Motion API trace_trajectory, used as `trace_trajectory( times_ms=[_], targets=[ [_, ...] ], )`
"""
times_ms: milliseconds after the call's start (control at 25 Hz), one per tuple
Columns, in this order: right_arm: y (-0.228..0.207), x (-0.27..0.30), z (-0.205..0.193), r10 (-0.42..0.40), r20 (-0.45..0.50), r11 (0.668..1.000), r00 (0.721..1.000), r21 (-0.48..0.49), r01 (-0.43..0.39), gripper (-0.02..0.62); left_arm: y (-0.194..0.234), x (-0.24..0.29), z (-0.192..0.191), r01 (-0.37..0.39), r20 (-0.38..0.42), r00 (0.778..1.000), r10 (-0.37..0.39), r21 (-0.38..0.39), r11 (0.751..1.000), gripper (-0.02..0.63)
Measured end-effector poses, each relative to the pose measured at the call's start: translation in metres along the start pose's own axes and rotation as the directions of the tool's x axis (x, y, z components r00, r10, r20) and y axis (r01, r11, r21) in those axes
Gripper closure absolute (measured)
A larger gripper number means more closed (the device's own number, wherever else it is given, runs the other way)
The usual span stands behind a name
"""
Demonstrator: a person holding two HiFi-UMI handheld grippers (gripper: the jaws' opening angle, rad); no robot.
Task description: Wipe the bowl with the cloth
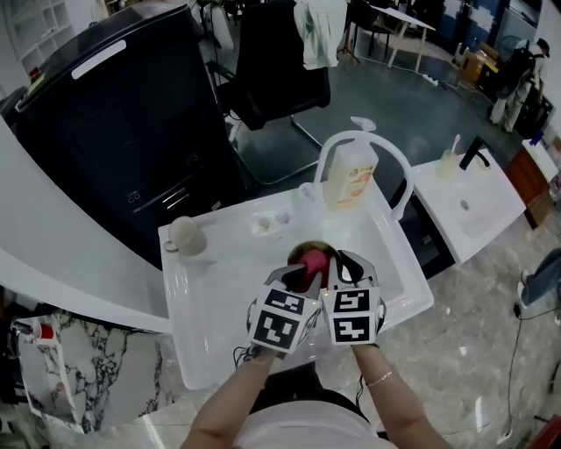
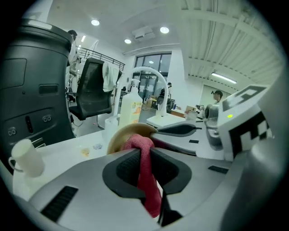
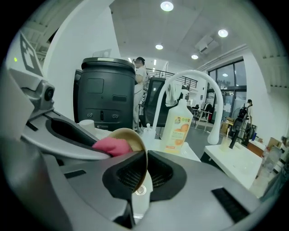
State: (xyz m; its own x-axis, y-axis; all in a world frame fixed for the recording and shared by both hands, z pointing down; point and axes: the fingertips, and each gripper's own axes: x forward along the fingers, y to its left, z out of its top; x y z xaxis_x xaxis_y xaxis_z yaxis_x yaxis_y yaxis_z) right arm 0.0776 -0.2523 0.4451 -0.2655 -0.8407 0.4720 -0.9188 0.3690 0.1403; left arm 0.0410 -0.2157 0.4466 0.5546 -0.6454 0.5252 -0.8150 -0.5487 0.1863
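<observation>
My right gripper [image 3: 143,170] clamps bowl [image 3: 131,136] rim, steadying it over sink [image 1: 206,298] middle; left gripper [image 2: 145,168] pinches red cloth [image 2: 141,145], wiping inside.

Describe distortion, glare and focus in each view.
Head view: sharp, edges bowed, white sink nearly washed out. Left gripper view: heavy fisheye, dark corners, cloth sharp. Right gripper view: same fisheye, ceiling lights blown out, bowl in focus.

Open-plan office or demonstration hall: a white sink unit [image 1: 197,289] is set on a marbled floor [image 1: 473,351]; an office chair [image 1: 280,79] and a desk [image 1: 403,17] are seen behind, and recessed ceiling lights [image 3: 166,6] overhead
</observation>
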Motion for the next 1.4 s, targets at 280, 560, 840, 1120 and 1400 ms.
trace_trajectory(
  times_ms=[280, 560, 840, 1120, 1400],
  targets=[
    [0.004, -0.002, 0.000, 0.012, 0.004, 1.000, 1.000, -0.013, -0.012, 0.574, 0.013, 0.022, -0.001, 0.018, -0.043, 0.999, -0.020, -0.034, 0.999, 0.543],
    [-0.016, 0.009, -0.010, -0.025, -0.025, 0.999, 0.999, 0.043, 0.026, 0.574, 0.035, 0.019, -0.007, -0.014, -0.042, 0.999, 0.011, -0.086, 0.996, 0.543],
    [-0.022, 0.021, -0.009, -0.022, -0.030, 0.996, 0.999, 0.091, 0.025, 0.575, 0.056, -0.003, -0.014, -0.069, -0.022, 0.998, 0.067, -0.115, 0.991, 0.543],
    [-0.016, 0.026, -0.006, -0.015, -0.014, 0.995, 1.000, 0.100, 0.016, 0.578, 0.056, -0.026, -0.005, -0.054, 0.049, 0.997, 0.064, -0.175, 0.983, 0.543],
    [0.003, 0.018, 0.013, 0.021, 0.048, 0.996, 0.999, 0.085, -0.026, 0.577, 0.024, 0.002, 0.004, 0.097, 0.058, 0.995, -0.085, -0.258, 0.961, 0.543]
  ],
)
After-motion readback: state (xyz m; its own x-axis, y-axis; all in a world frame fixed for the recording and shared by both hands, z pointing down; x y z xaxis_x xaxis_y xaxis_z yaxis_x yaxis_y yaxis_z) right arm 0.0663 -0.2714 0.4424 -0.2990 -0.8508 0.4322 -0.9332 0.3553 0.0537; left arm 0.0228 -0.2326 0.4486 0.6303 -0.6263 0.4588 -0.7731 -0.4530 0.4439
